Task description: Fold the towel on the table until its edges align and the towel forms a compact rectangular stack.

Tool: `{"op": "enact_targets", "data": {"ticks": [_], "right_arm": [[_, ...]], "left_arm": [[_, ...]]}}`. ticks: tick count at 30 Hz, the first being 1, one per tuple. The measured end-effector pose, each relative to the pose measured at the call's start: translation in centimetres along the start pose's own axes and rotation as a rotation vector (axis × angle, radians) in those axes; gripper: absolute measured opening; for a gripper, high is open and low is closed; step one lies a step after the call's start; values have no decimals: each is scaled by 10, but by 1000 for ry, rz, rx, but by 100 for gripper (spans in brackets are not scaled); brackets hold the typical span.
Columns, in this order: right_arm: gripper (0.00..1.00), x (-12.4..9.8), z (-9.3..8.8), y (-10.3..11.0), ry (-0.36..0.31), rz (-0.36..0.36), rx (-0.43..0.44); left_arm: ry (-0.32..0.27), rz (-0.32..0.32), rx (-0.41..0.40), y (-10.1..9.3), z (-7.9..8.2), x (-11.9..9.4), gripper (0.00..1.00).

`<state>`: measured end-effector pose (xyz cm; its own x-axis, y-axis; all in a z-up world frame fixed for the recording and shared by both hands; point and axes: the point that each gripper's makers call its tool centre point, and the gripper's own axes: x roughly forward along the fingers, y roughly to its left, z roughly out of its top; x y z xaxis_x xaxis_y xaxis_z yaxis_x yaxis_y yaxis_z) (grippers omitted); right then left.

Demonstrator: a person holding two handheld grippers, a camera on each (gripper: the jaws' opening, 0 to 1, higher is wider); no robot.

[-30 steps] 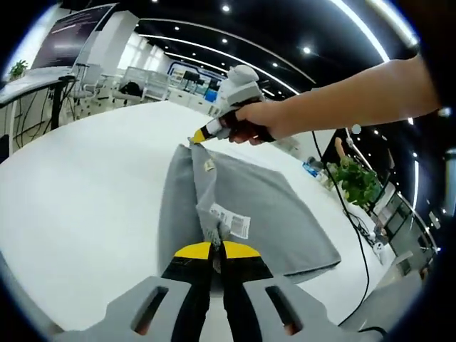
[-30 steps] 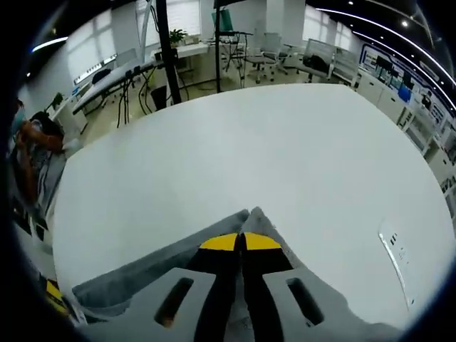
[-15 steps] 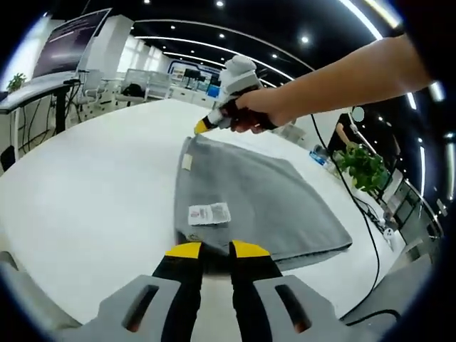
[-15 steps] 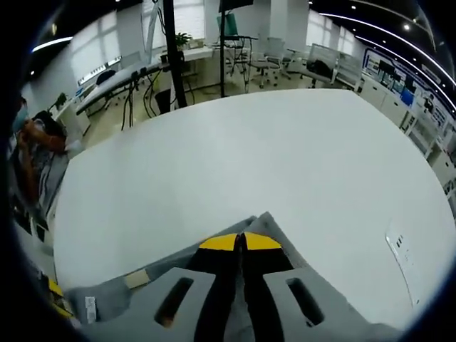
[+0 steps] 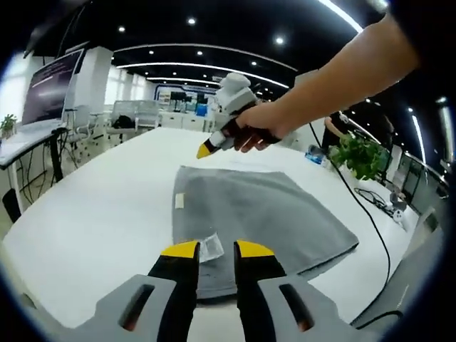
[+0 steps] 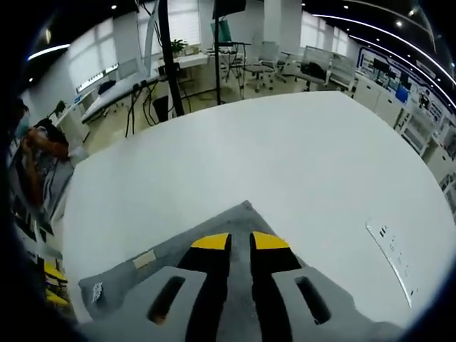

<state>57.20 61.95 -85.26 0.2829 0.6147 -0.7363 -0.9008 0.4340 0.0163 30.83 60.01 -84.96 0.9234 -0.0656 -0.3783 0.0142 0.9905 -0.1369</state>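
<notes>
Grey towel (image 5: 263,214) flat on table (image 5: 107,206); both grippers parted above it

one grey towel (image 5: 260,217) on one white table (image 5: 107,206), two labels on it, a white care tag (image 5: 210,247) near and a small tan one (image 5: 179,201) left, plus one potted plant (image 5: 360,157) far right

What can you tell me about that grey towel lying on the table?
The grey towel looks like soft, slightly fuzzy cloth, folded into a flat, roughly rectangular layer on the white table. A white care label and a small tan tag sit near one edge. Its near edge shows doubled layers. The left gripper and right gripper hover open over opposite corners, neither one gripping it.
</notes>
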Motion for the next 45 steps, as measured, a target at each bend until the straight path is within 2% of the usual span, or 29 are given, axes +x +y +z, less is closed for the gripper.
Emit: {"op": "enact_targets", "data": {"ticks": [3, 5, 8, 22, 25, 28, 38, 45], "right_arm": [[13, -12, -3, 0, -1, -1, 3], [14, -18, -5, -2, 4, -1, -4], [14, -33, -8, -4, 6, -2, -12], [20, -90, -6, -16, -40, -30, -1], [22, -99, -3, -19, -66, -17, 62], [23, -108, -5, -21, -65, -31, 52], [24, -136, -24, -40, -69, -63, 86], [30, -155, -39, -53, -74, -97, 100]], "left_arm": [[19, -8, -7, 3, -3, 2, 20], [53, -31, 4, 1, -11, 3, 21], [70, -50, 27, -1, -11, 3, 21], [61, -111, 96, -21, 16, 3, 22], [57, -119, 105, -25, 20, 3, 22], [52, -132, 123, -29, 25, 4, 22], [34, -170, 165, -51, 40, 2, 22], [30, -210, 197, -69, 46, 3, 23]]}}
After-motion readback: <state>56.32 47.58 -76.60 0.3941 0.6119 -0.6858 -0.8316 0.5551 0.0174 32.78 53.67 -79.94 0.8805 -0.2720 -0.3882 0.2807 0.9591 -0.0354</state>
